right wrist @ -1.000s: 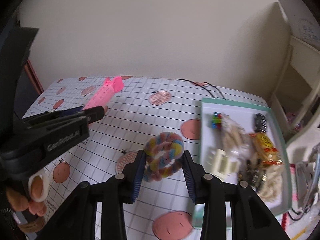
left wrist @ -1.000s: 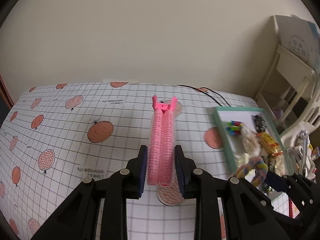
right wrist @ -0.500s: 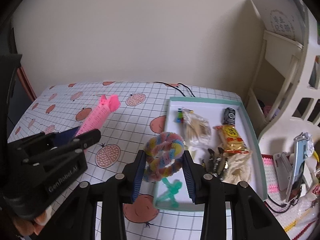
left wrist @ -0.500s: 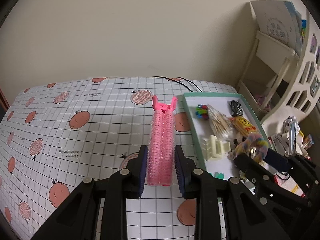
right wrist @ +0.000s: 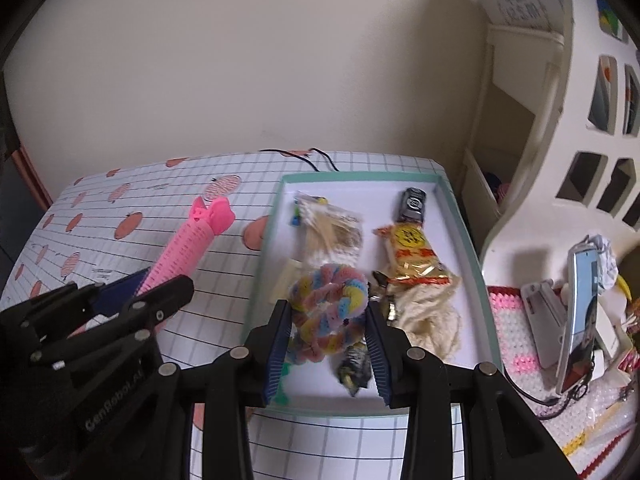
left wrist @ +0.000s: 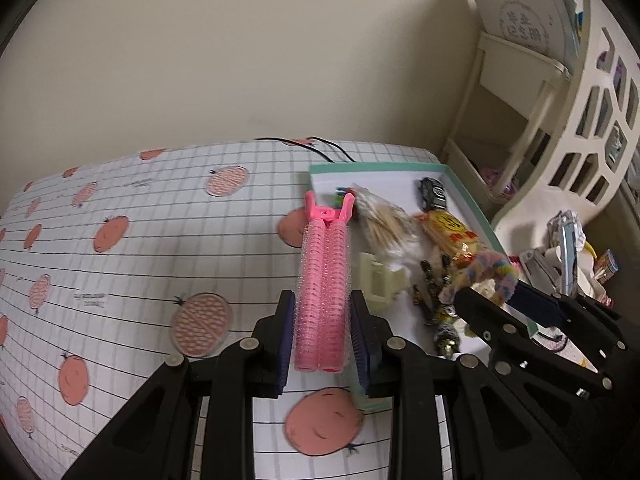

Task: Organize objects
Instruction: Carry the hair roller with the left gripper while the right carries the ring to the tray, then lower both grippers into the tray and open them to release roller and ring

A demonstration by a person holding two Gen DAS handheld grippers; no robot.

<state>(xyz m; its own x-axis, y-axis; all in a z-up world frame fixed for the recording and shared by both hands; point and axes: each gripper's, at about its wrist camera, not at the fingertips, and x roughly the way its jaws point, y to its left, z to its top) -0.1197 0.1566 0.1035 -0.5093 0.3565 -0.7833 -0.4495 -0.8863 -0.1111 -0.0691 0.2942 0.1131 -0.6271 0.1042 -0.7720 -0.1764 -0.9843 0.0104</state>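
Left wrist view: left tongs (left wrist: 323, 334) at lower centre, blue ribbed pads pinching a pink hair-roller clip (left wrist: 323, 284), two mesh-textured cylinders side by side with a smooth pink hinge at the far end. Clip hangs over the left edge of the tray (left wrist: 472, 204), not resting on it. Right tongs show at lower right of this frame, side-on, pinching a fuzzy rainbow ring (left wrist: 486, 270).

Right wrist view: right tongs (right wrist: 327, 342) at lower centre, pads pressed on the same ring (right wrist: 328, 306), here seen face-on as a twisted pastel chenille loop held above the tray interior. Only this view shows the tray's near floor: a green piece left of the pads, a dark foil wrapper (right wrist: 354, 364), a cream string bundle (right wrist: 430, 320).

Further in: yellow crinkly snack packet (right wrist: 412, 254), clear bag of thin sticks (right wrist: 330, 228), small dark toy car (right wrist: 412, 204) at the far end. Tray is teal-rimmed, white inside, on the bench (right wrist: 100, 216) with its grid-and-fruit cloth. Black cable (left wrist: 320, 148) at the far edge.
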